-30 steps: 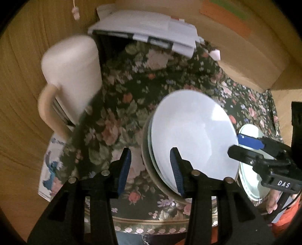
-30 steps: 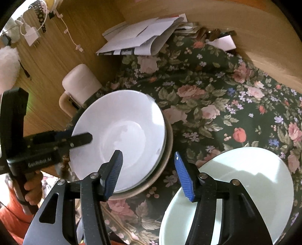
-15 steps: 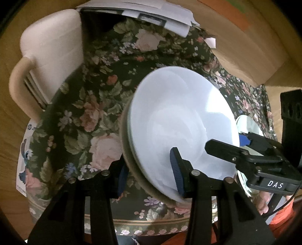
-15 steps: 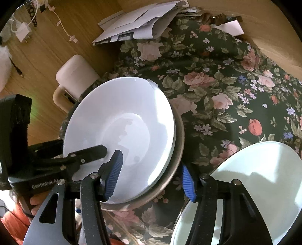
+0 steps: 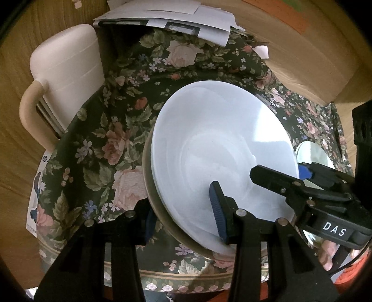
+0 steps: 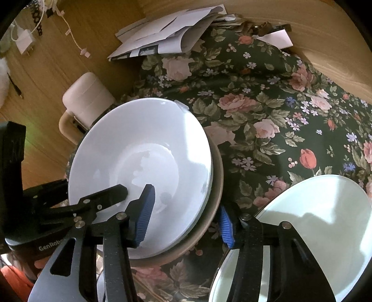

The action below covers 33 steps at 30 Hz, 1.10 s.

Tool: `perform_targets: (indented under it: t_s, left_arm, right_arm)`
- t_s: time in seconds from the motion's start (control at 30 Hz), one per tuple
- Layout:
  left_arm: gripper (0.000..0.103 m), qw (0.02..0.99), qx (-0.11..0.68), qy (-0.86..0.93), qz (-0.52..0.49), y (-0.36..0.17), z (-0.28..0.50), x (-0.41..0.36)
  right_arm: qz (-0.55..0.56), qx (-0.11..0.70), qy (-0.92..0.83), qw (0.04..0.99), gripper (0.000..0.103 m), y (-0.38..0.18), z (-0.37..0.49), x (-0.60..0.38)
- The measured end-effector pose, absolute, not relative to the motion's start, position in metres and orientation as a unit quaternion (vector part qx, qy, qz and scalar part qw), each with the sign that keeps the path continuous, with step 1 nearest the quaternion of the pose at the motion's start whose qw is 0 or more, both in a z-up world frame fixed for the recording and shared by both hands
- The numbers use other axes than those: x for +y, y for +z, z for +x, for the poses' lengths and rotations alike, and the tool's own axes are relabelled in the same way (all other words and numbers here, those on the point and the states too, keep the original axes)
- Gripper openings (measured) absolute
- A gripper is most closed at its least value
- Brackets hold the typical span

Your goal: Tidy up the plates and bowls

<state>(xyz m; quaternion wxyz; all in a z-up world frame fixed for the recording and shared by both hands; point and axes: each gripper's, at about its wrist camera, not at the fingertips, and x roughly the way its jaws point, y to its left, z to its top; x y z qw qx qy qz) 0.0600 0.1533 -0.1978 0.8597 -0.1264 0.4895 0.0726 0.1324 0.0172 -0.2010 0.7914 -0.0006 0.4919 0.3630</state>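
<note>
A stack of white bowls (image 5: 220,144) (image 6: 144,158) sits inside a wider tan bowl (image 5: 160,220) (image 6: 216,185) on the floral tablecloth (image 6: 267,104). My left gripper (image 5: 183,216) straddles the stack's near left rim. One pad is inside the top bowl and the other is outside under the tan rim, with slack between them. My right gripper (image 6: 186,220) straddles the opposite rim the same way. Its jaws are closing with the rim between them, and the pads do not clearly press. A pale green glass plate (image 6: 302,220) (image 5: 311,153) lies beside the stack.
A cream chair (image 5: 65,76) (image 6: 86,97) stands against the table's left edge. Folded papers (image 5: 174,21) (image 6: 167,34) lie at the far edge. A charger and cable (image 6: 25,44) rest on the wooden floor. A person's hand (image 5: 325,255) holds the right gripper.
Both grippers moved in on the stack, and each now has its rim between its fingers. The right jaws have narrowed. The left jaws kept their width.
</note>
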Motion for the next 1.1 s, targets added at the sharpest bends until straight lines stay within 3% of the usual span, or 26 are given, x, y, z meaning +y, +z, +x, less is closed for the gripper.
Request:
perform_targets:
  t_s: [0.43,1.1]
  left_arm:
    - [0.043,0.863,0.478,0.057,-0.150,-0.181,0.065,0.144]
    - [0.043,0.882,0.457,-0.009,-0.110,-0.150,0.081,0.069]
  right_arm:
    - [0.030,0.467,0.354,0.810,0.045,-0.177,0.128,-0.010]
    - [0.068,0.429,0.306,0.847,0.045,-0.145,0.116,-0.098]
